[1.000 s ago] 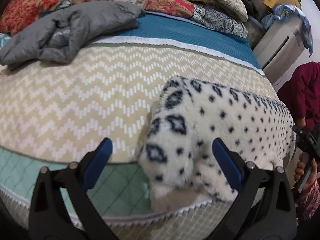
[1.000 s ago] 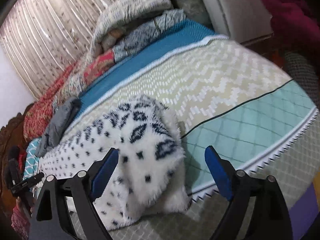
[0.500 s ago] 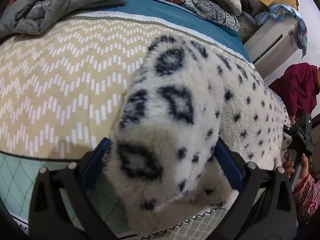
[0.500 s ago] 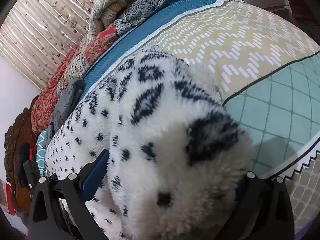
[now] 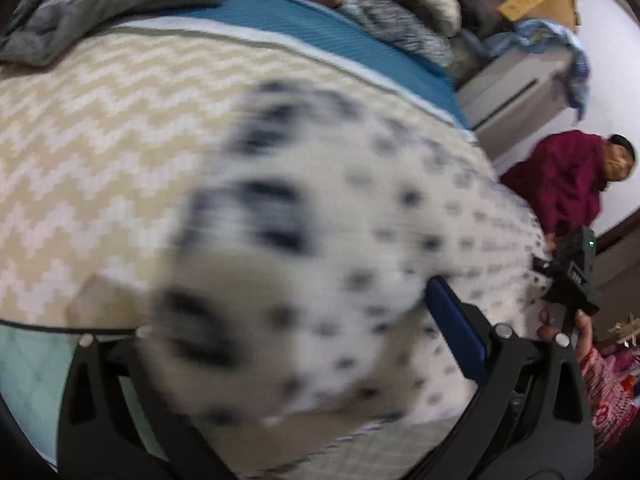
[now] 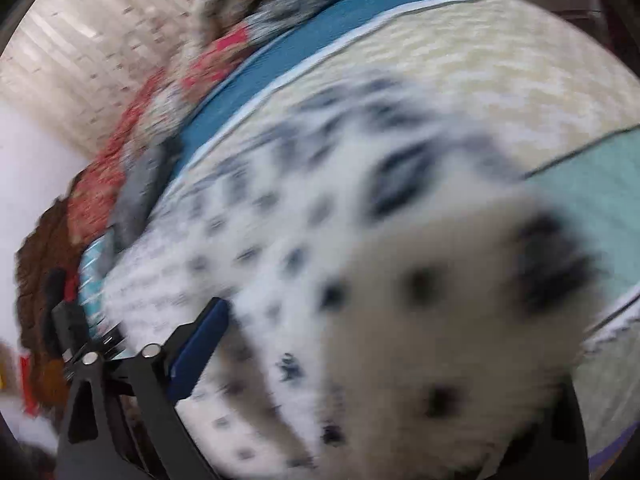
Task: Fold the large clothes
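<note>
Left claw (image 5: 288,320): we see its jaws spread wide around a bunched corner of the fluffy white fleece garment with dark spots (image 5: 400,208); grip unclear through blur.
Garment: we find it on the beige zigzag-patterned bed (image 5: 80,160).
Right claw (image 6: 384,340): closing, jaws wide, fleece between them.

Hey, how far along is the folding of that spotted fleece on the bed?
Barely begun. Done: no finished fold shows; the spotted fleece lies spread on the bed. In hand: a bunched end sits between the fingers of the left gripper and the right gripper, whose jaws are closing. Left: every fold.
</note>
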Motion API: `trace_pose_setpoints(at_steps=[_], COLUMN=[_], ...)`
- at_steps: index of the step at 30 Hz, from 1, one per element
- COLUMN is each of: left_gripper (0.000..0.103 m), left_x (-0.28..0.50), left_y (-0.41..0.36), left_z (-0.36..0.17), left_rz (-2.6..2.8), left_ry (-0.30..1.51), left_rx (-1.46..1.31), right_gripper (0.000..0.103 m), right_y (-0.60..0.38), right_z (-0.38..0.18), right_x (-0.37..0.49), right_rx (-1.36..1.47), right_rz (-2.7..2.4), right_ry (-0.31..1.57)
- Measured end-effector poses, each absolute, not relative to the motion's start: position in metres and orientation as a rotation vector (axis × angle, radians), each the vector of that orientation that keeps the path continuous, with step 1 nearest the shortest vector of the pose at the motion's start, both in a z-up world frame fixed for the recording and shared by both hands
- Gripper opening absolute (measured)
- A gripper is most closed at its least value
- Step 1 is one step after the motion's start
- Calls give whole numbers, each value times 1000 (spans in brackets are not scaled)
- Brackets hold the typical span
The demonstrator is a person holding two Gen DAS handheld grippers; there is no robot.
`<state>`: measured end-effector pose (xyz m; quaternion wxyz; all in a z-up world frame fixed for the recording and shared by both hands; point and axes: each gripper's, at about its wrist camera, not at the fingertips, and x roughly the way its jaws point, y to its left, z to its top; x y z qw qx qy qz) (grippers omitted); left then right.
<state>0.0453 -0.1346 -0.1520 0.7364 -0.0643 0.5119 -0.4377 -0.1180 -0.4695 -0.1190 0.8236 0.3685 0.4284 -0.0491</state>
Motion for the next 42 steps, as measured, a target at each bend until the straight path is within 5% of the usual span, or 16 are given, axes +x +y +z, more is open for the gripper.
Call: trace_pose_setpoints(at_steps=[6, 8, 9, 10, 12, 16, 25, 35, 38, 40, 42], left_gripper=[97, 89, 79, 63, 41, 29, 28, 29, 39, 71, 71], left_x=[39, 36, 35, 34, 31, 27, 59, 237, 305, 349, 394], left_y=[-154, -157, -158, -160, -163, -155, -73, 60, 87, 101, 112], left_z=[-164, -161, -159, -156, -142, -109, -15, 61, 46, 10, -51], left_rz=[-879, -849, -838, -837, -830, -827, -785, -472, -329, -170, -66], left_ry=[1127, 1122, 1121, 1125, 1120, 1052, 815, 564, 556, 601, 789], left_rx=[5, 15, 15, 9, 0, -46, -215, -274, -273, -272, -266], right_gripper=[82, 81, 73, 49, 27, 19, 18, 20, 30, 64, 69], right_y=[-442, -443, -442, -439, -428, -391, -321, -216, -187, -166, -157], right_z=[-136, -134, -133, -129, -119, -74, 38, 104, 90, 53, 0], right_x=[-102, -100, -99, -97, -92, -82, -30, 247, 349, 416, 462], right_rx=[668, 701, 696, 678, 673, 472, 279, 172, 179, 201, 173], right_rz=[-97, -125, -139, -147, -103, -87, 75, 311, 291, 236, 102], right_ry=[1020, 989, 983, 978, 962, 903, 678, 619, 648, 710, 853])
